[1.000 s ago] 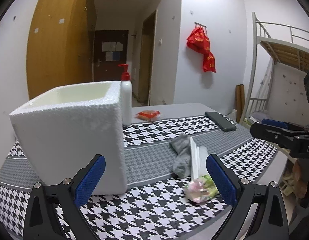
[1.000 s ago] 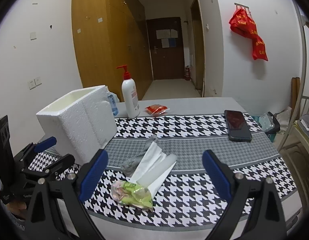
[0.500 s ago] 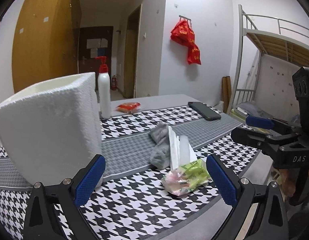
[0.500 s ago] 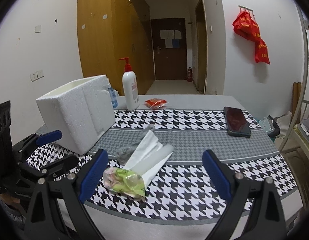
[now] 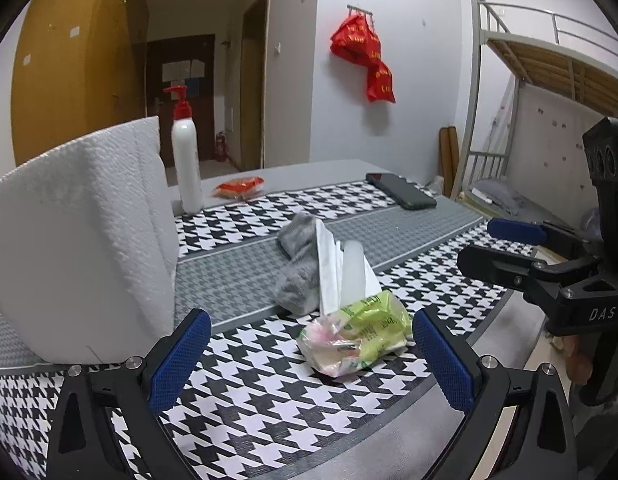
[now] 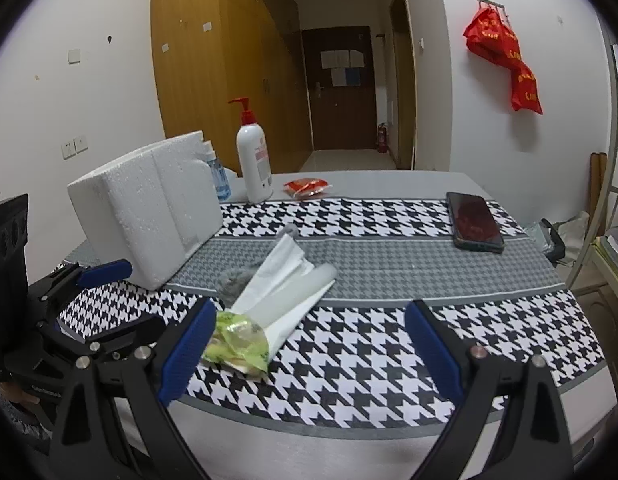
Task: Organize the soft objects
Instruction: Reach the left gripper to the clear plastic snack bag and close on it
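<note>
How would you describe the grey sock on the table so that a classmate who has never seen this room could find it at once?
Start at the white foam box on the houndstooth tablecloth. To its right, on the cloth's grey band, lies a small heap: the grey sock is the crumpled knitted piece behind the white tissues and the green tissue pack. It alone is grey fabric.

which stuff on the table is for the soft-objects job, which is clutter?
Job: grey sock, tissue pack, white tissues, foam box.
Clutter: pump bottle, phone, red packet, spray bottle.
</note>
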Motion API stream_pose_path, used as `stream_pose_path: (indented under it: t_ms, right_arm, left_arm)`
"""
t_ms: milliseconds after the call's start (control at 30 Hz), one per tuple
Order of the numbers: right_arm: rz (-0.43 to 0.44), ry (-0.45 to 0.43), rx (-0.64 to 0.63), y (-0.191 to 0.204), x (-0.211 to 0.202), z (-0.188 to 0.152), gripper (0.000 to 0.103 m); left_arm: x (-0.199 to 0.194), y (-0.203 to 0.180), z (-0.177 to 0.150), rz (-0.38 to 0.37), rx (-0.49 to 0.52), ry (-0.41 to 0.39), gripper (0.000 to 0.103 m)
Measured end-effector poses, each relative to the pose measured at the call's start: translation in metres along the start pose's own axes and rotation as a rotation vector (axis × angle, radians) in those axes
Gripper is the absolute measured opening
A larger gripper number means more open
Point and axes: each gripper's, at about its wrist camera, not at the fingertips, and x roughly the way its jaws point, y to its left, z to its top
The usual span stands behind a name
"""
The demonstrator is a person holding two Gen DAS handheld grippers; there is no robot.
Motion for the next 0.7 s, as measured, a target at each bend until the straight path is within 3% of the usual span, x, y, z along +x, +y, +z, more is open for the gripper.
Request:
stream_pose_path:
  t_ms: [267, 433, 567, 700]
  right_arm:
    - [0.019, 0.023, 0.02, -0.013, 0.006, -0.007, 0.097]
    - [0.031, 0.032, 0.026, -0.019, 0.008, -0.007, 0.097]
    - [0.037, 0.047, 0.027, -0.023, 0.01, -0.008, 0.097]
    - [0.043, 0.058, 0.028, -0.026, 0.011, -0.011, 0.097]
  left_arm:
    - [0.016, -0.012, 0.0, -0.008, 0.023, 0.066, 0.101]
    - [0.03, -0.016, 0.001, -0.053, 0.019, 0.122, 0.099]
    - [0.042, -0.018, 0.001, -0.07, 0.019, 0.166, 0.085]
    - [0.047, -0.024, 0.0, -0.079, 0.048, 0.187, 0.081]
